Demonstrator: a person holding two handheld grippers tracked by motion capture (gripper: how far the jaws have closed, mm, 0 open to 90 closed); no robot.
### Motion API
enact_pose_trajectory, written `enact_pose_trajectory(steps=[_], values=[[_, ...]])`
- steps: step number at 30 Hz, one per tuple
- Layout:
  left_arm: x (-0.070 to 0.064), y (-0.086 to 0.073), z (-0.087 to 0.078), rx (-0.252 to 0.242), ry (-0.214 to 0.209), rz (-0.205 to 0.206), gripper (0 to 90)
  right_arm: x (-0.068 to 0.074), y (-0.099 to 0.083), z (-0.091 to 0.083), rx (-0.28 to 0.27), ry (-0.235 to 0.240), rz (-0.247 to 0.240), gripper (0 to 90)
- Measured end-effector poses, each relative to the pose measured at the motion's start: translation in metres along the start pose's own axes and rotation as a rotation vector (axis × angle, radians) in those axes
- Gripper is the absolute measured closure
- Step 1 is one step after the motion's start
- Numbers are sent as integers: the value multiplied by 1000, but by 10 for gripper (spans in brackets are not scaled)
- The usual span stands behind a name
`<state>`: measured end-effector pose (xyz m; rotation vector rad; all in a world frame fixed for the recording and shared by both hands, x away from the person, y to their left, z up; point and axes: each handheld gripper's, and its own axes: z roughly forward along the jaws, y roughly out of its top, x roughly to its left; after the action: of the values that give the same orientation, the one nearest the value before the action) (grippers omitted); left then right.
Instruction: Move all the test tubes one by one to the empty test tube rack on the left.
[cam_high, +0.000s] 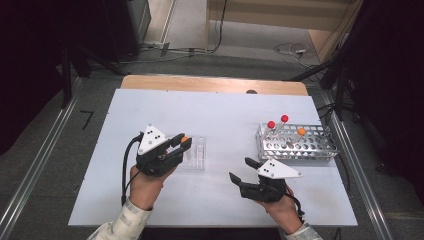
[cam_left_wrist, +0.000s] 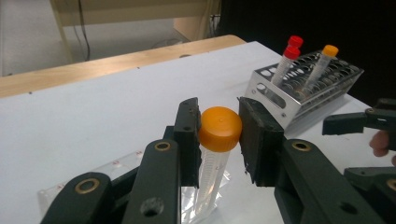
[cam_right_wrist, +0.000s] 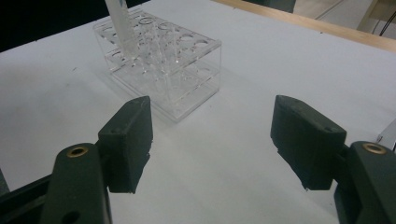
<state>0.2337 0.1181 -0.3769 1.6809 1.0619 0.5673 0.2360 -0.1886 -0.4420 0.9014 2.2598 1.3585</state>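
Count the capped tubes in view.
4. Two red-capped tubes and one orange-capped tube stand in the metal rack. Another orange-capped tube sits between the left gripper jaws, over the clear rack.

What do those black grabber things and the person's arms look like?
Each gripper, the left gripper and the right gripper, is black with two chunky jaws, brass-coloured rivets at the joints and a grey three-cornered plate with dark dots on top. A black cable trails from each. The person wears light, faintly checked sleeves.
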Motion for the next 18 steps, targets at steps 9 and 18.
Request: enact_pose_trajectory(steps=[9, 18], values=[[7, 2, 6, -15, 55, 22, 699, -1, 0, 1, 1, -3, 0, 286], [10, -5, 13, 4, 70, 24, 699, -3, -1, 0, -1, -6, 3, 295]])
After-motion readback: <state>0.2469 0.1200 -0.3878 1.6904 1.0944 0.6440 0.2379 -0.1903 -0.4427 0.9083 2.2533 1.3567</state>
